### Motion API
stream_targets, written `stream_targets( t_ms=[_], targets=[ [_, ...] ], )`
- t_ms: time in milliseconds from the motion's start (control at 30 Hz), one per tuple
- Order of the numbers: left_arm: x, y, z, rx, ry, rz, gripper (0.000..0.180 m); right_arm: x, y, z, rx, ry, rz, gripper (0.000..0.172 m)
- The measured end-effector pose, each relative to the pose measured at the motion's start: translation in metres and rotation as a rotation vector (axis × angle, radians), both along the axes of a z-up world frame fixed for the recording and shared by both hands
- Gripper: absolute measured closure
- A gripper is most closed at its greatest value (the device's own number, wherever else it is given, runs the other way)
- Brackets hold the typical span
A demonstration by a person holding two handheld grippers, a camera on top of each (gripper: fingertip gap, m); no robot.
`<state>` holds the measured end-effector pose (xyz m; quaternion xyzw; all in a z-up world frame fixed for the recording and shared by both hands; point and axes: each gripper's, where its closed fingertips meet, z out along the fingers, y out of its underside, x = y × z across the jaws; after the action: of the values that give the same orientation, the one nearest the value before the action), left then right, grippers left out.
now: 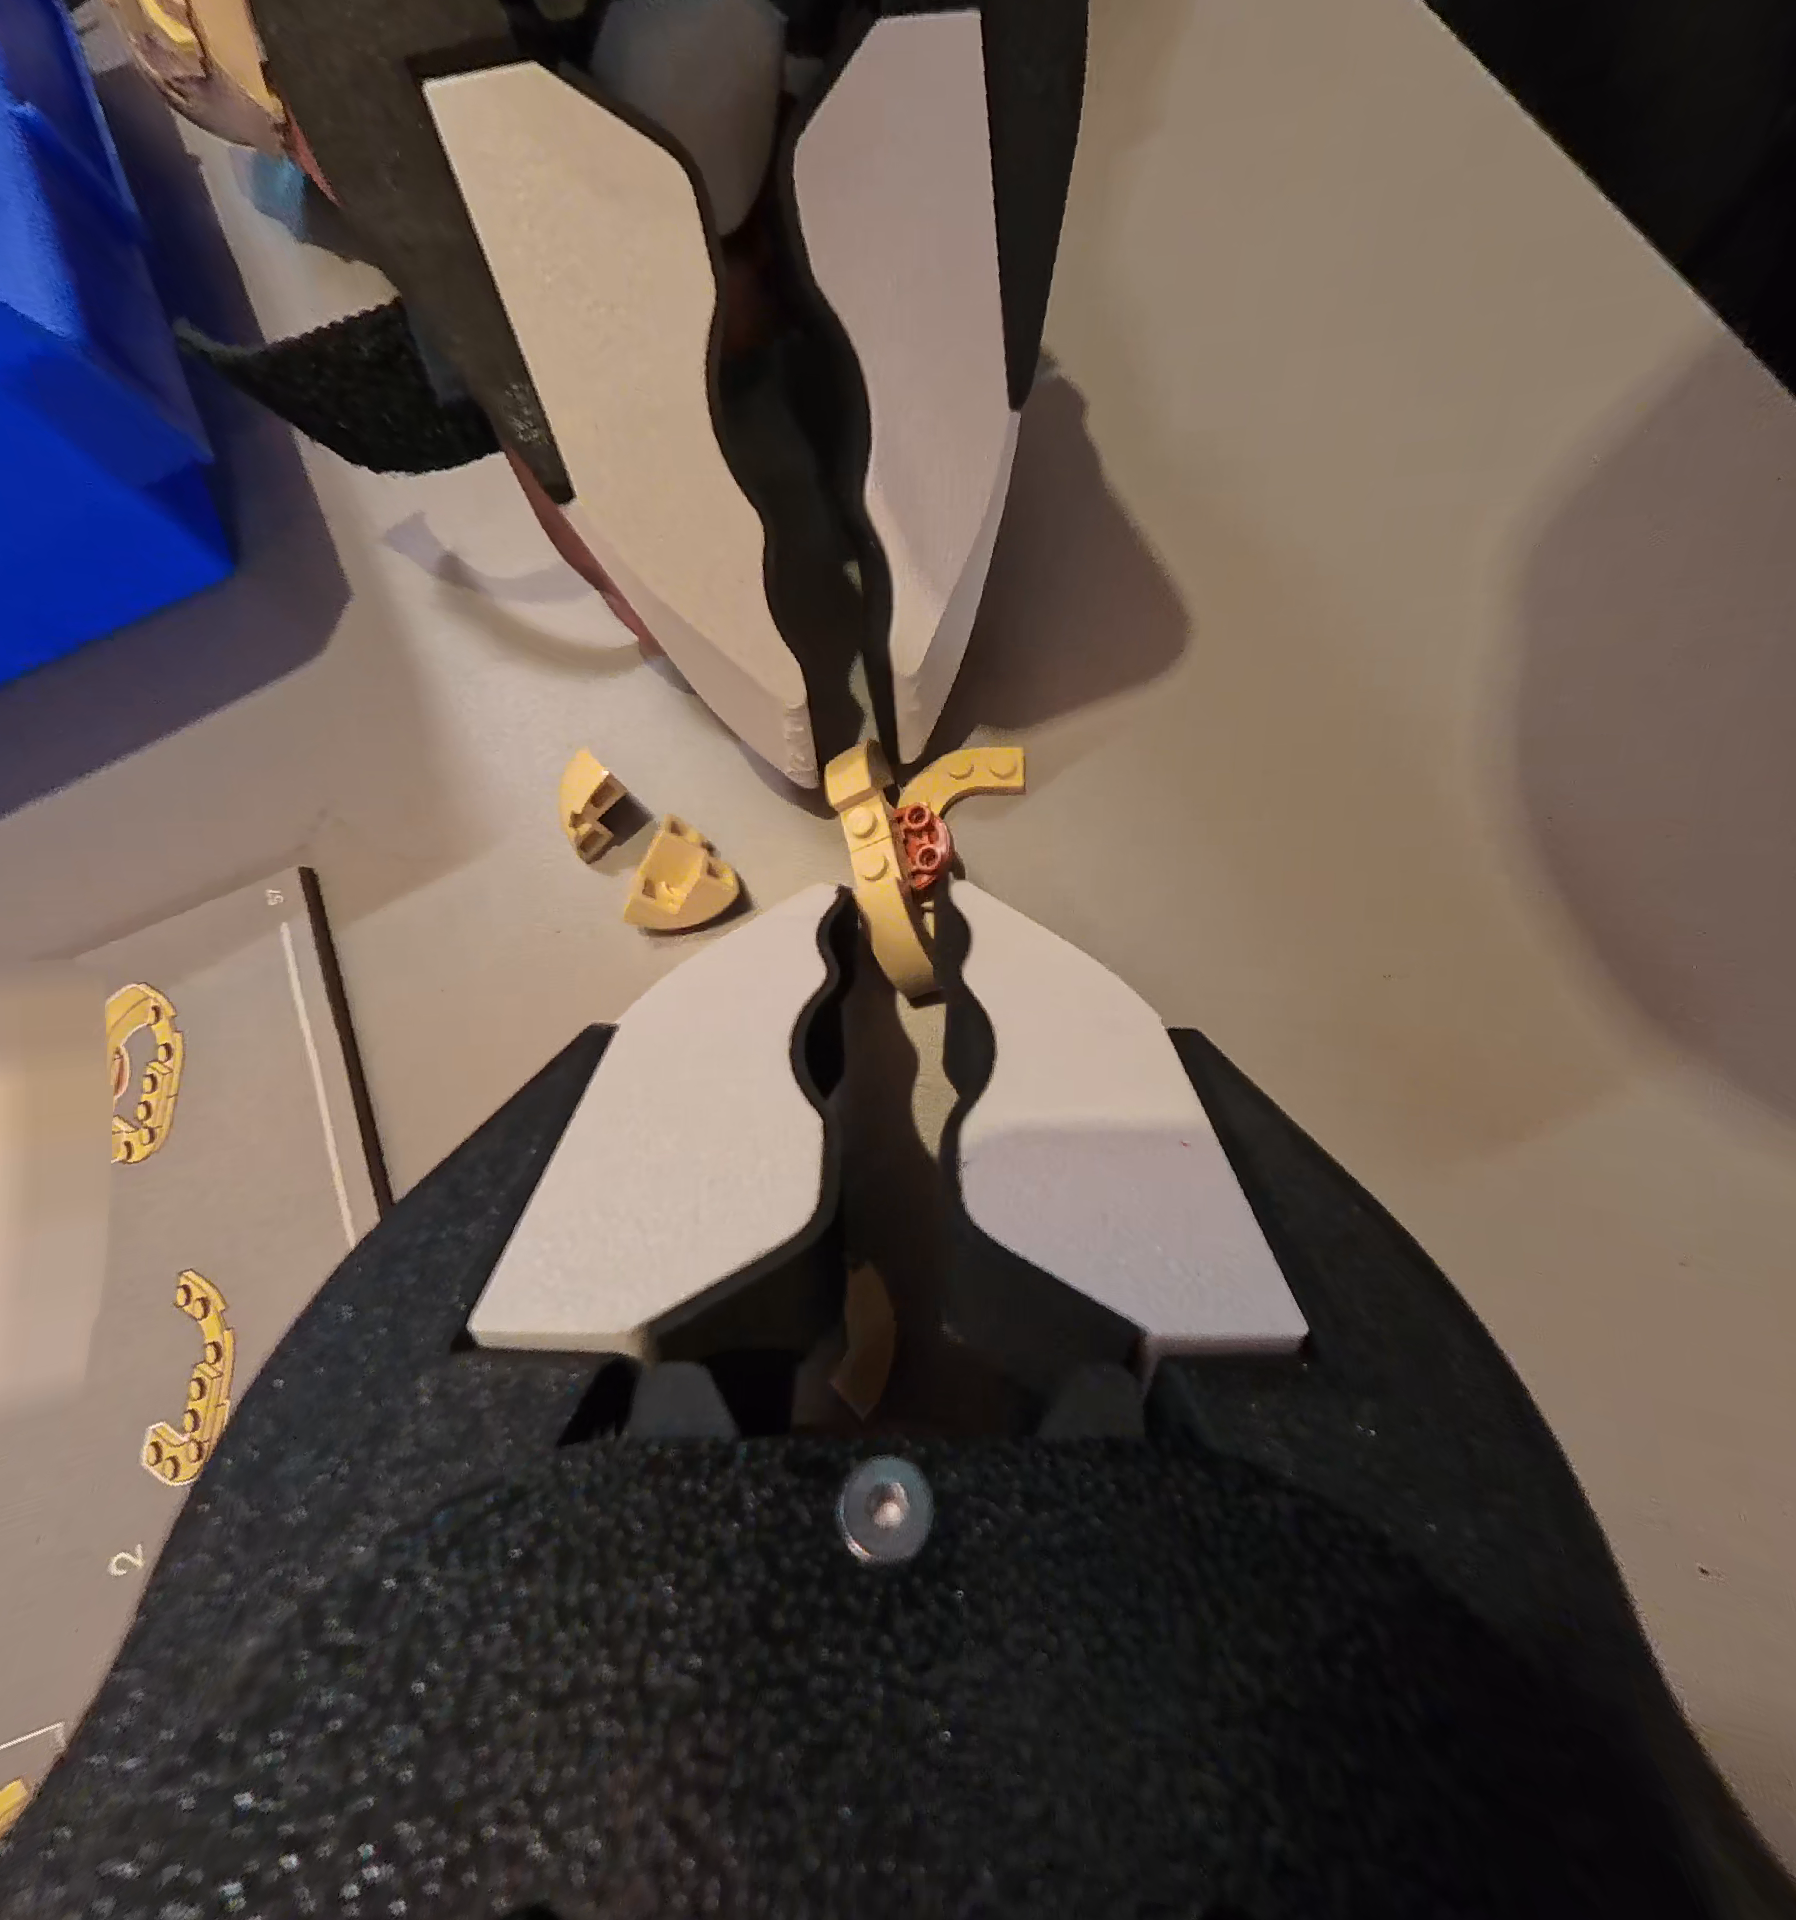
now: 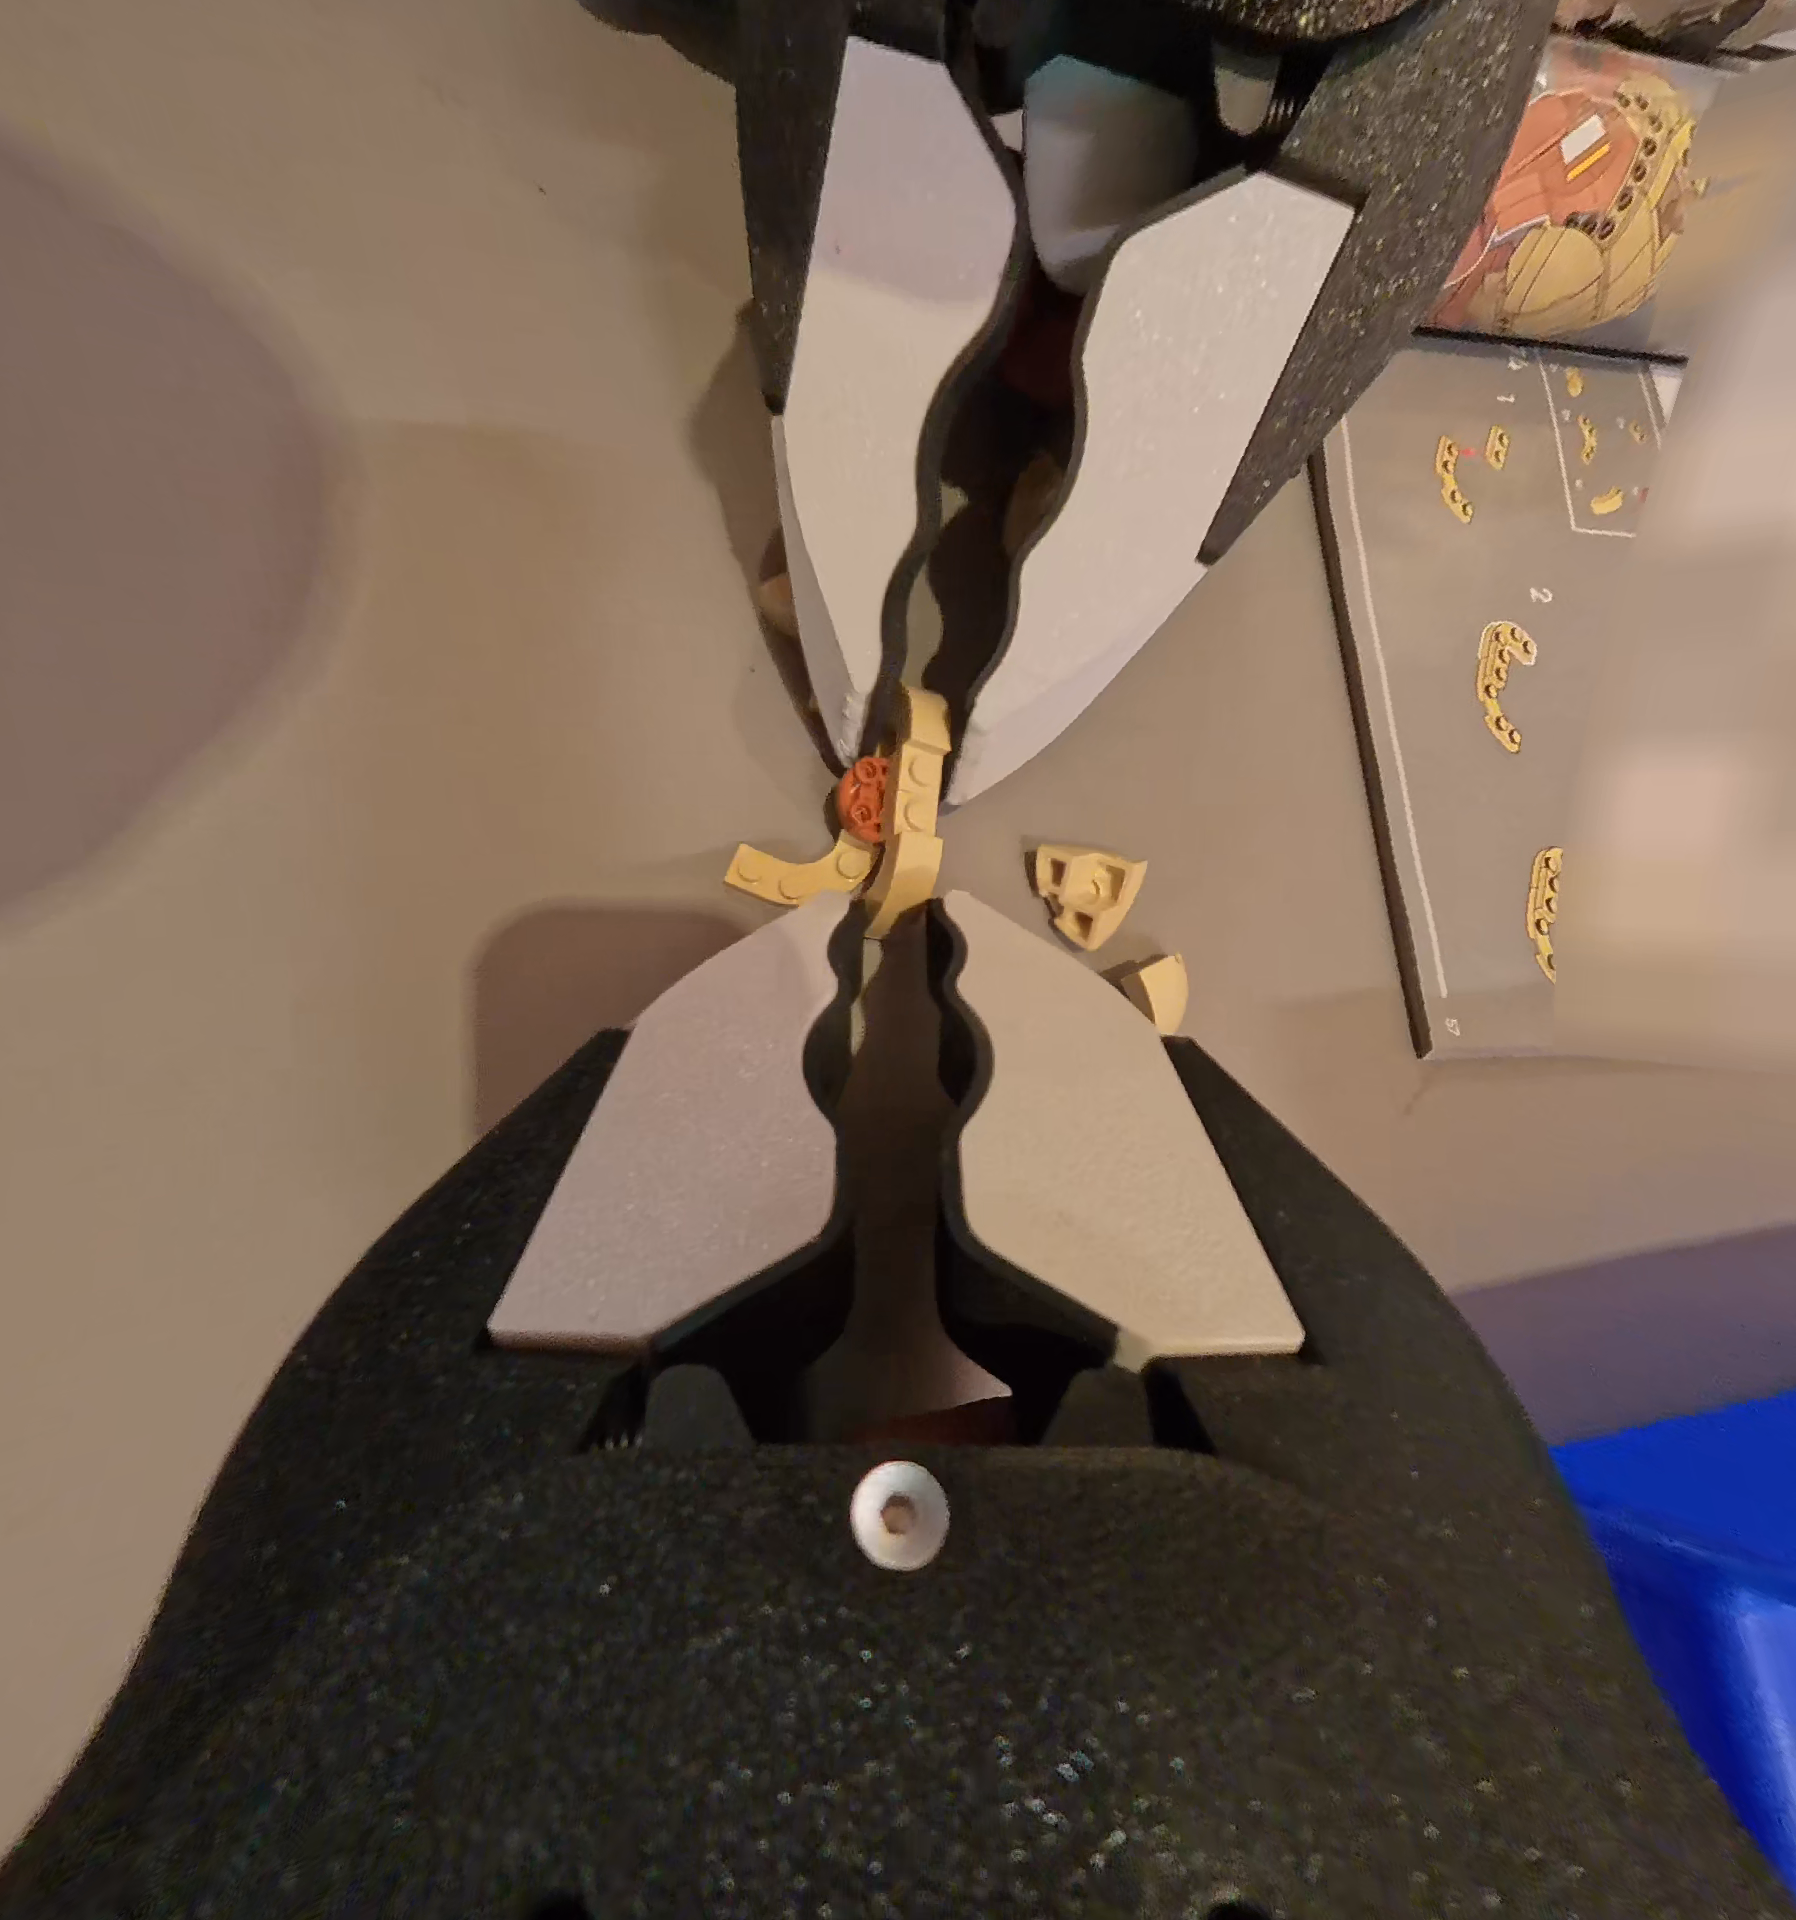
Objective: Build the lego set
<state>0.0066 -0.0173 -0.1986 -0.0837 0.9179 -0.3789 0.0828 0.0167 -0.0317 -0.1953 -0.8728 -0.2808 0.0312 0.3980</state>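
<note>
1. A pale grey tabletop [image 1: 1393, 727] is carrying everything here, with a blue bin [image 1: 52, 343] sitting at one edge and a grey instruction booklet [image 2: 1496, 675] lying flat nearby, its page showing tan curved parts.

2. Your two grippers are meeting tip to tip over the middle of the table, each gripping one end of the same tan curved brick assembly [image 1: 878, 862].

3. Your left gripper [image 1: 899, 935] is closing narrowly on the near end of the tan arc; both pads are pressing against its sides, and the arc is standing on edge between them.

4. Your right gripper [image 2: 894, 914] is doing the same at the opposite end, with its jaws nearly together and the tan arc pinched between the fingertips.

5. A small reddish-brown round piece [image 1: 923, 840] is sitting against the inner side of the arc, about midway between the two sets of fingertips.

6. A second tan curved plate [image 1: 977, 779] is branching off sideways from the assembly and lying low toward the table.

7. Two loose tan rounded bricks [image 1: 645, 842] are resting on the tabletop just beside the assembly, between it and the booklet, touching neither gripper.
</note>
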Motion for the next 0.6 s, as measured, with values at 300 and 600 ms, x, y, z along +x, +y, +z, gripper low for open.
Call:
stream_targets(
  t_ms=[300,600],
  targets=[
    [-0.012,-0.004,0.009,-0.027,-0.056,-0.058,0.169,-0.016,-0.007,0.011,0.050,0.030,0.058,0.161],
    [-0.019,-0.002,0.003,-0.006,-0.045,-0.113,0.170,-0.018,-0.007,0.001,0.020,-0.015,0.056,0.154]
  ],
)
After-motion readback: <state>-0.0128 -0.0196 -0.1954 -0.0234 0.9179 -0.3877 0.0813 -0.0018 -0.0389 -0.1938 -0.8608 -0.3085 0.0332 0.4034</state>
